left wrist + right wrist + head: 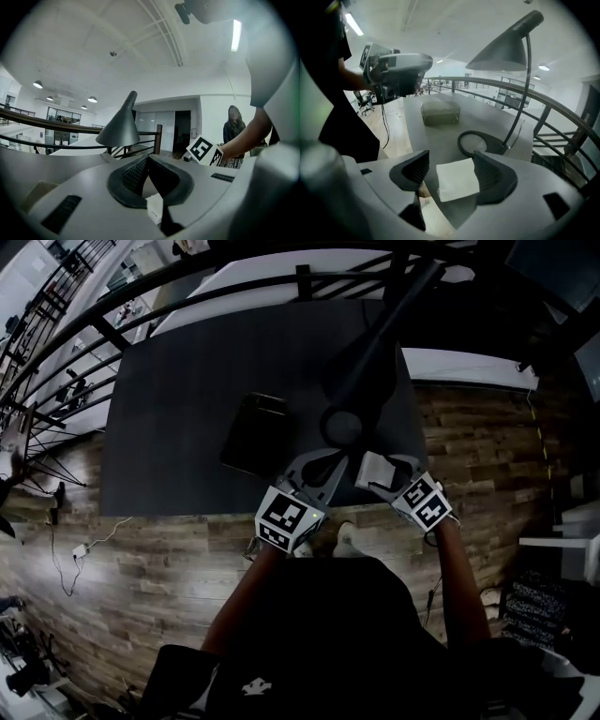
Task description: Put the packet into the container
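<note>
The white packet lies flat between my right gripper's parted jaws; its right edge meets the right pad and a gap shows at the left pad. From the head view the packet sits over the dark table's near edge, in front of the right gripper. The clear, boxy container stands farther back on the table, to the left. My left gripper hovers beside the right one, its jaws shut with nothing between the tips.
A desk lamp's round base sits just beyond both grippers, its stem rising over the table and its shade ahead of the left jaws. A railing runs behind the table. A person stands off to the right. Wooden floor lies below.
</note>
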`<state>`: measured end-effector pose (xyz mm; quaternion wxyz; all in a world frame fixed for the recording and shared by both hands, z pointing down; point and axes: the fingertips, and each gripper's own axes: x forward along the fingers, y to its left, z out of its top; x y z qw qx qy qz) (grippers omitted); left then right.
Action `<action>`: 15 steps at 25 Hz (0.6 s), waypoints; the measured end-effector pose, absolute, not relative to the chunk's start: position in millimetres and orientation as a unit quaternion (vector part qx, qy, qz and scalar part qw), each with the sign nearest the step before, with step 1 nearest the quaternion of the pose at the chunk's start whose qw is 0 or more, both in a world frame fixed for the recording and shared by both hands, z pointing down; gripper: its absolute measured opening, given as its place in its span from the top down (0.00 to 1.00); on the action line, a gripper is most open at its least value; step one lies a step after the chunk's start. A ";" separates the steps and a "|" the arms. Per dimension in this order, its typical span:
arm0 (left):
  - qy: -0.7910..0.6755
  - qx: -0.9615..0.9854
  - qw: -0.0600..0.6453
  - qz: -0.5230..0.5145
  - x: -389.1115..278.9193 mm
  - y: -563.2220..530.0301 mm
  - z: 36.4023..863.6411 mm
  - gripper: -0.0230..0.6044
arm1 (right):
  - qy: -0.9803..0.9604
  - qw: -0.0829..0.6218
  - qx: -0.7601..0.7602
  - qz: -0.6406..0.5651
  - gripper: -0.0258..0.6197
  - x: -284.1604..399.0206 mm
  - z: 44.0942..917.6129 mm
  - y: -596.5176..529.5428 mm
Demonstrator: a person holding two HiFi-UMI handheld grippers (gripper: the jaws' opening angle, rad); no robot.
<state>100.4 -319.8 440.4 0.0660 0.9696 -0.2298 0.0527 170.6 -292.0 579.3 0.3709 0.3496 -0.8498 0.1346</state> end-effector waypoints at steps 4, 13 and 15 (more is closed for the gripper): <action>-0.242 0.966 0.067 0.056 94.7 -323.4 443.1 0.97 | -0.842 0.429 0.298 0.135 0.42 169.8 608.8 -294.0; -0.271 0.958 0.069 0.062 79.1 -331.7 445.2 0.97 | -0.805 0.520 0.245 0.149 0.21 182.7 669.6 -291.5; -0.276 0.956 0.071 0.063 75.5 -333.0 445.7 0.97 | -0.798 0.532 0.241 0.147 0.18 186.0 678.1 -292.9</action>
